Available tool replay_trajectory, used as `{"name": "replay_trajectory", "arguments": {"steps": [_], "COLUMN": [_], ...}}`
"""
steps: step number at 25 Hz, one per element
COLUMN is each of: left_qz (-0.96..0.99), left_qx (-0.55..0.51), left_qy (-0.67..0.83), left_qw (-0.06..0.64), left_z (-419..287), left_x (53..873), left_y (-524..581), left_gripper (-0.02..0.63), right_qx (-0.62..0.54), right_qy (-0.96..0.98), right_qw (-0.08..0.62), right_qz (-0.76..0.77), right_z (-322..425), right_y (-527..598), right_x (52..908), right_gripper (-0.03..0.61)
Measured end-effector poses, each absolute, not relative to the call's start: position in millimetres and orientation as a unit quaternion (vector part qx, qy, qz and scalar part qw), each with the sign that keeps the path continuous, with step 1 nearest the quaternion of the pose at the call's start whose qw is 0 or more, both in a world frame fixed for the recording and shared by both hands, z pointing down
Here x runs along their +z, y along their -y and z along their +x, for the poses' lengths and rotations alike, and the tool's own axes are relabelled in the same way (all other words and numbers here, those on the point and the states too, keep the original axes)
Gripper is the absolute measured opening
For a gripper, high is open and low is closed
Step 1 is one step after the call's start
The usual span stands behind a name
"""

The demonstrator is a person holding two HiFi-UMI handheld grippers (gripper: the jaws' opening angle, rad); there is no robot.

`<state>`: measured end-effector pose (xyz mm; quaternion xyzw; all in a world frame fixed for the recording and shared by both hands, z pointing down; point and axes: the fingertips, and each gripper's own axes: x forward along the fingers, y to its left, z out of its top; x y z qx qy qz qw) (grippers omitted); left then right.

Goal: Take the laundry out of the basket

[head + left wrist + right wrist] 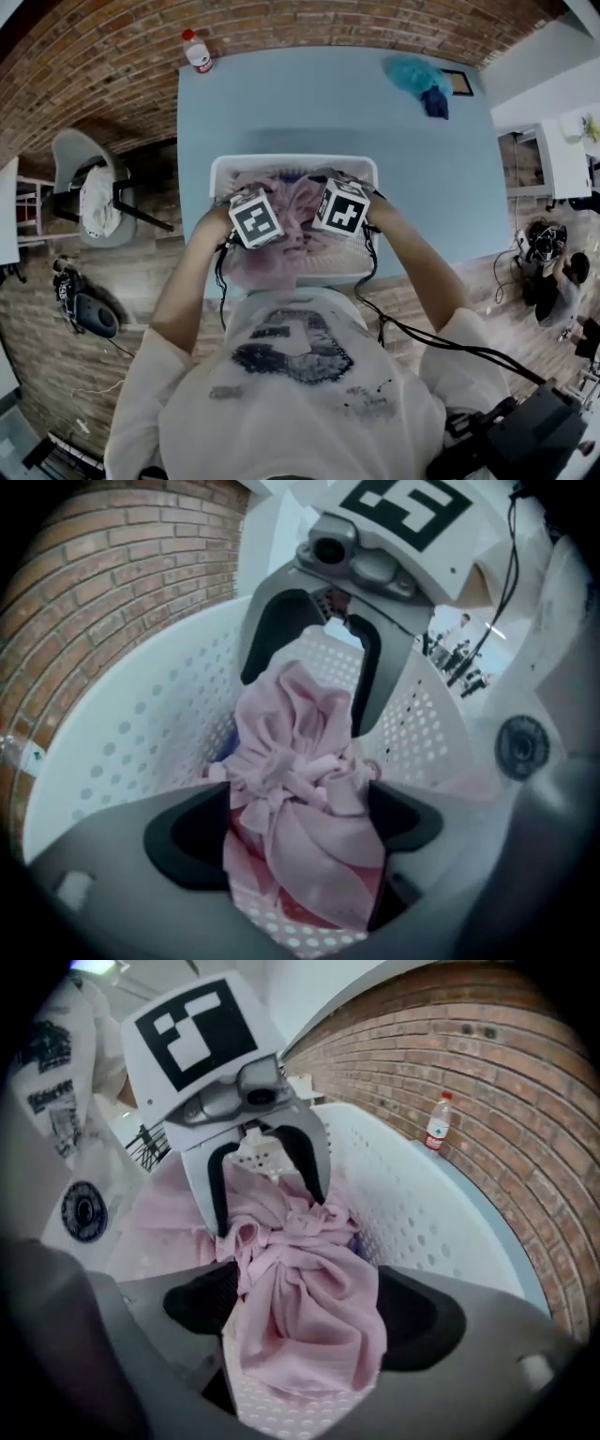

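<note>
Hands: left hand [211,227] and right hand [382,214] reach forward over the near edge of the counter [309,103]; each carries its tool down into the basket [221,171].
Left side: the left tool [298,827] has its jaws spread wide; pink laundry [298,761] is bunched in the gap and brushes the pads, but I judge that nothing is clamped.
Right side: the right tool [309,1309] is just as wide; the same pink bundle fills its gap, loose rather than pinched.
Facing: the two tools point at each other across the bundle, marker cubes almost side by side; one comes in from the basket's left wall, the other from its right.
Laundry: inside the basket, heaped in the middle up to about the rim; a bluish scrap shows under the pink.
Basket: white, perforated, standing at the counter's near edge, roughly midway along it.
Deciding relation: the bundle lies dead ahead of each tool, already between its jaws; its long axis seems to run from one tool toward the other; neither hand is clearly nearer.
Coming move, as I judge it: closing would catch folds at both ends; the lift must then clear the rim.
Far end: bottle [197,52] at the far left corner; teal cloth [412,73] near the far right corner.
</note>
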<state>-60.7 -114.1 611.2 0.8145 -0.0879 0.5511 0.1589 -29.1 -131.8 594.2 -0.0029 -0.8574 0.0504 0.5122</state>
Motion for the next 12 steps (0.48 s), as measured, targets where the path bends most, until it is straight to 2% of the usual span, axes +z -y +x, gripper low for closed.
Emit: {"name": "replay_trajectory", "arguments": {"steps": [5, 9, 12], "left_qz": [0.815, 0.798, 0.779], "left_qx": [0.564, 0.582, 0.613], "left_qy": [0.041, -0.007, -0.014], "left_qw": [0.130, 0.155, 0.133], "left_z": [-56, -56, -64], "left_x": [619, 638, 649], "left_y": [111, 90, 94], "left_gripper": [0.442, 0.442, 0.442], "right_qx": [0.012, -0.016, -0.013], "right_qy": [0.827, 0.808, 0.799], "right_qw": [0.556, 0.583, 0.594], "right_qz": [-0.079, -0.087, -0.088], "right_z": [-32, -32, -30], "right_y": [117, 121, 122], "right_x": [625, 647, 661], "right_gripper": [0.463, 0.463, 0.463]}}
